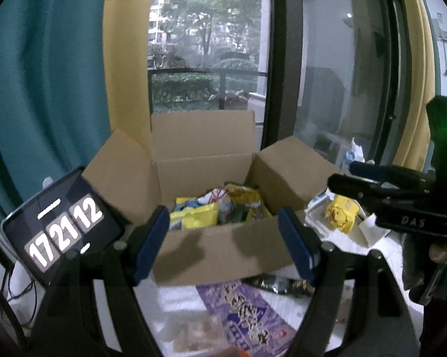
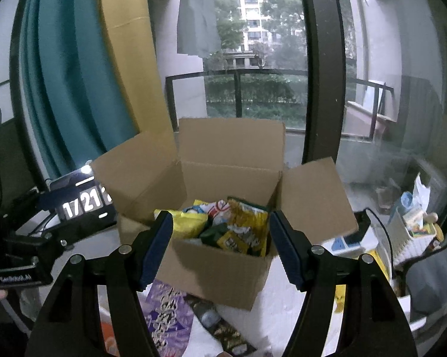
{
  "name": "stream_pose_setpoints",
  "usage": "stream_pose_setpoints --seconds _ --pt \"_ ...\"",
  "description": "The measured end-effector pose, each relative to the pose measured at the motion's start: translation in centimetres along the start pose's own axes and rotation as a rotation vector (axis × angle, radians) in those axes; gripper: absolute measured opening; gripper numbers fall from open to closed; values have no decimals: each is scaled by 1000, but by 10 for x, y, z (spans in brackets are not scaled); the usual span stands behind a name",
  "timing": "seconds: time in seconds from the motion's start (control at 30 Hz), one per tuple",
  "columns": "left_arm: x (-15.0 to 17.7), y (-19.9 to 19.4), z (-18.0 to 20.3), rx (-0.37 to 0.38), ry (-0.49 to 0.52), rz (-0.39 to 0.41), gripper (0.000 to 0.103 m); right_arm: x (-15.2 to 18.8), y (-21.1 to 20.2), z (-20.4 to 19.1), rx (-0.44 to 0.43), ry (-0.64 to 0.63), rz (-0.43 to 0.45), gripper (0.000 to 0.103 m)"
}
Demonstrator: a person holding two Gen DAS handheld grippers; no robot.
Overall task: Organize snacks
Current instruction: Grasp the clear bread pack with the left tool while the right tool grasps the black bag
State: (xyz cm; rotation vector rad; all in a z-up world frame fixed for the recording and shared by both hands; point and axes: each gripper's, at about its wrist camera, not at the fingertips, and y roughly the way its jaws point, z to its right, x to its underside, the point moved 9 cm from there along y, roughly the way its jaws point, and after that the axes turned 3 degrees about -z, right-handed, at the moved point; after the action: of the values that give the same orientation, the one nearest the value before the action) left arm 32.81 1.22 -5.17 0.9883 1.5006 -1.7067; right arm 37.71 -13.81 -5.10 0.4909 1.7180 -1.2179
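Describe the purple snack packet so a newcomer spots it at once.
Find the open cardboard box on the white table. Lying flat just before its near wall is the purple packet, the only purple wrapper, with pale lettering, beside a dark packet.

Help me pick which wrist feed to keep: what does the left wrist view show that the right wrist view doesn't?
Only the left wrist view shows the full clock display, 17 21 12, and a yellow packet in a white tray right of the box. Only the right wrist view shows hanging laundry and a white basket. Both share the open cardboard box of snacks, the purple packet before it, and open, empty claws, left claw and right claw.
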Motion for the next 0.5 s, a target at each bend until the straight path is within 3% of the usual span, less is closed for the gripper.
stream_pose_setpoints --seconds 0.2,0.3,0.5 --pt "27 -12 -6 -13 -29 -39 78 27 -14 -2 -8 -13 -29 71" --pt "44 -17 -9 -17 -51 -58 89 41 -19 -3 -17 -16 -44 71" --pt "82 -21 -13 -32 -68 -113 89 76 -23 -2 -35 -29 -91 71"
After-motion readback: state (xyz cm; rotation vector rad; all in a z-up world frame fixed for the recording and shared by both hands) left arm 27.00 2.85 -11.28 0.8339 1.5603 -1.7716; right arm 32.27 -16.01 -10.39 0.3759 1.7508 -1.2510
